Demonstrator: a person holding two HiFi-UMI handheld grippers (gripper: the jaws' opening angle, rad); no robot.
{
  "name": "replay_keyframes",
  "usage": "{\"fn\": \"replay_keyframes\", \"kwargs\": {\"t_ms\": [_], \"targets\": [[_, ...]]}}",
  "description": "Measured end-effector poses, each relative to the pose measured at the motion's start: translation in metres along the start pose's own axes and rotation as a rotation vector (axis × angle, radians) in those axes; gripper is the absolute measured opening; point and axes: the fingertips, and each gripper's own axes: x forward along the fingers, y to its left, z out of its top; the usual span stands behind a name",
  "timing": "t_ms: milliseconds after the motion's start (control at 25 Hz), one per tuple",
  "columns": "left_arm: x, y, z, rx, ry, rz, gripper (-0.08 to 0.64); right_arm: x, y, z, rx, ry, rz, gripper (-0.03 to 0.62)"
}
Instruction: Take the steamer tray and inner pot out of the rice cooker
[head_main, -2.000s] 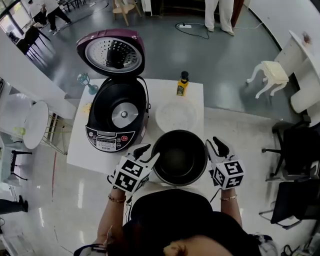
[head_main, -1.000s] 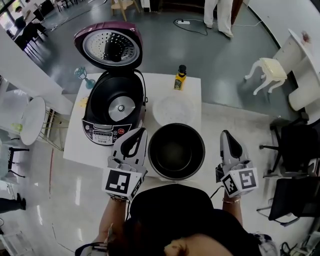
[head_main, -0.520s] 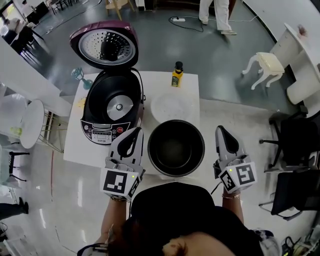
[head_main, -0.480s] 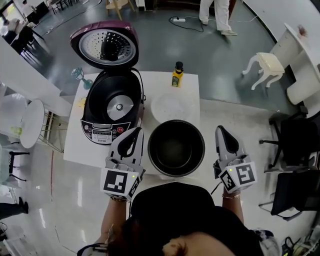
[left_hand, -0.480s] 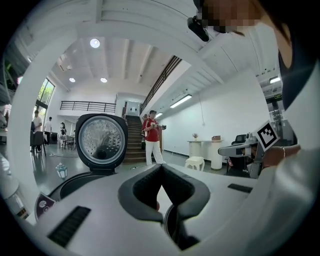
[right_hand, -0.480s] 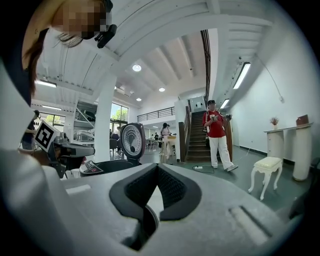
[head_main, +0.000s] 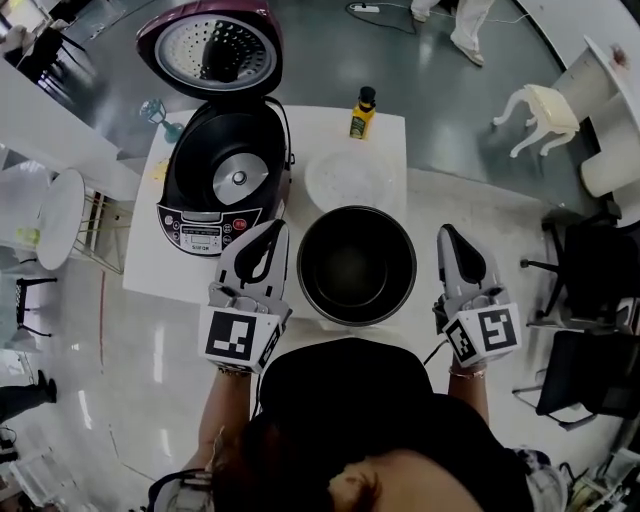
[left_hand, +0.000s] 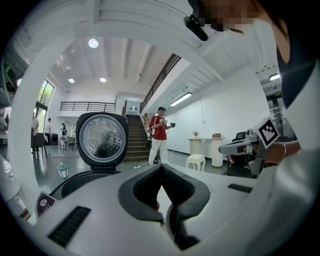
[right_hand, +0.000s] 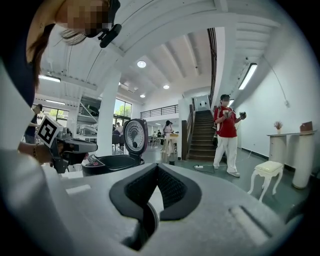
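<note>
Over at the far left, a round white side table (head_main: 58, 218) stands apart from the white table (head_main: 143, 262) that carries everything else. On that table's left part sits the dark purple rice cooker (head_main: 200, 185), its lid (head_main: 212, 42) thrown back upright and its cavity bare down to the metal heating plate. Just in front of the cooker's control panel hovers the left gripper (head_main: 272, 228), pointing away from the person; its own view shows the two dark jaws pressed together at the tips with nothing between them. Next to the right, the translucent white steamer tray (head_main: 345, 178) lies flat on the table beside the cooker, with a small yellow bottle (head_main: 362, 112) standing upright beyond it near the far edge. Nearer the person, the black inner pot (head_main: 356, 265) rests upright and empty at the table's near edge, between the two grippers and touched by neither. Right of the pot, off the table's edge, the right gripper (head_main: 447, 233) points the same way, its jaws likewise closed on nothing. Further right, on the grey floor, stands a white stool (head_main: 540, 115).
</note>
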Motion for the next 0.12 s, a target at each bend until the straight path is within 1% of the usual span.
{"fn": "replay_keyframes", "kwargs": {"t_ms": [120], "targets": [[0.0033,-0.0030,-0.0065,0.017,0.019,-0.016,0.003,0.0007,-0.0012,-0.0072,0.006,0.018,-0.007,0.005]]}}
